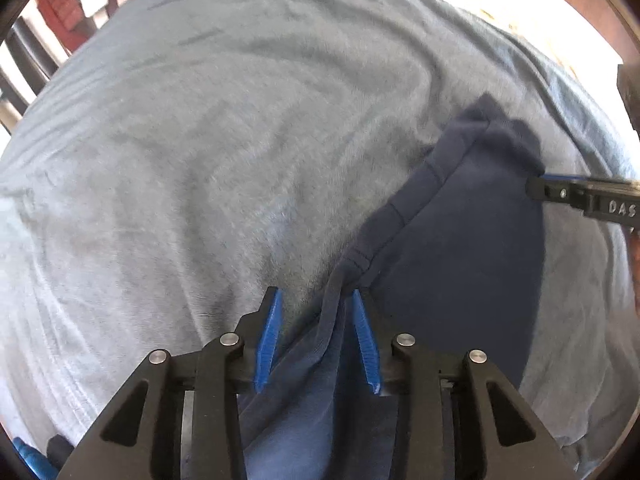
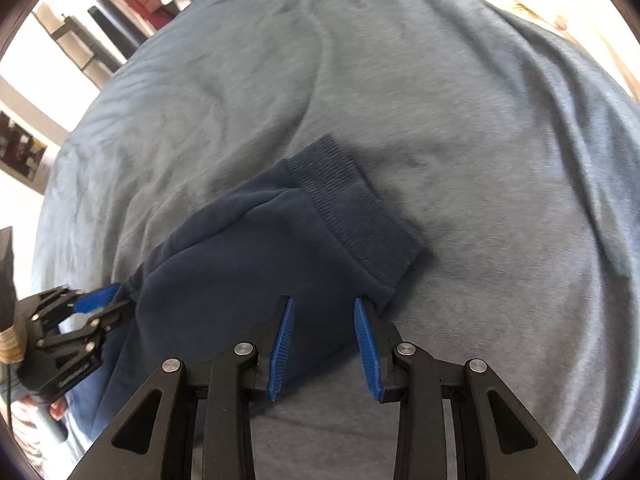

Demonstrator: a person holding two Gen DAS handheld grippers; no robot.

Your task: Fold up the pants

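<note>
Dark navy pants (image 1: 460,248) lie on a grey-blue sheet (image 1: 224,152). In the left wrist view my left gripper (image 1: 318,296) stands open, and a bunched fold of the pants' edge runs between its blue pads (image 1: 270,332). In the right wrist view the ribbed cuff (image 2: 352,208) of a pant leg (image 2: 240,264) points up-right. My right gripper (image 2: 324,304) is open over the cuff's near edge, with the cloth between its fingers. The right gripper also shows at the right of the left wrist view (image 1: 536,188), by the cuff. The left gripper shows at the left of the right wrist view (image 2: 112,300).
The sheet covers a bed (image 2: 480,120) that fills both views. Dark furniture and shelves (image 2: 92,36) stand beyond its far left edge. A bright patterned cloth (image 2: 552,16) lies at the far right.
</note>
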